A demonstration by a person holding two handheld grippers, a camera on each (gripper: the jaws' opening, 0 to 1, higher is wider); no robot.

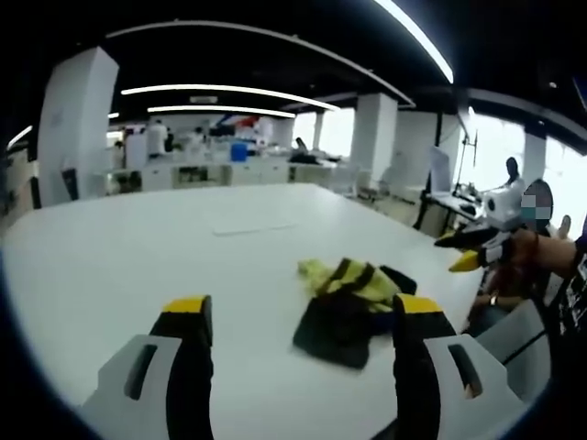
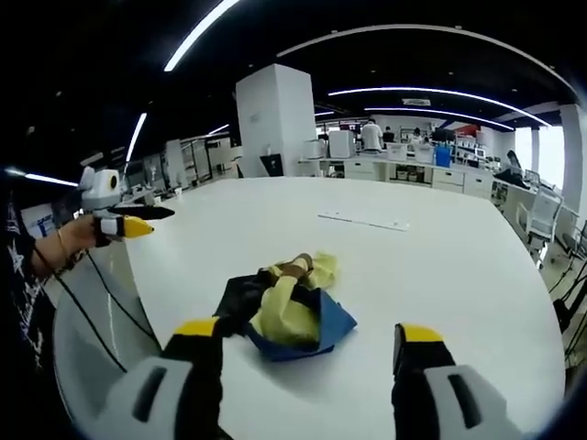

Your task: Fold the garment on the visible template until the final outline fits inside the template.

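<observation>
A crumpled garment (image 1: 347, 307), yellow-green, black and blue, lies bunched on the white table (image 1: 138, 257). In the right gripper view the garment (image 2: 289, 310) shows a yellow part over a blue layer. My left gripper (image 1: 303, 312) is open, its yellow-tipped jaws wide apart, with the garment just beyond and toward the right jaw. My right gripper (image 2: 309, 332) is open too, hovering short of the garment with nothing held. A faint thin line (image 1: 252, 227) marks the table farther back, also visible as the line (image 2: 364, 221). A hand holds each gripper off the table edge: right gripper (image 1: 470, 249), left gripper (image 2: 128, 220).
The white table (image 2: 440, 266) is wide, with bare surface around the garment. White pillars (image 1: 78, 124), desks and chairs (image 2: 541, 215) stand beyond it. A person's forearm (image 1: 550, 247) is at the table's right edge, and a cable (image 2: 110, 293) hangs by the near edge.
</observation>
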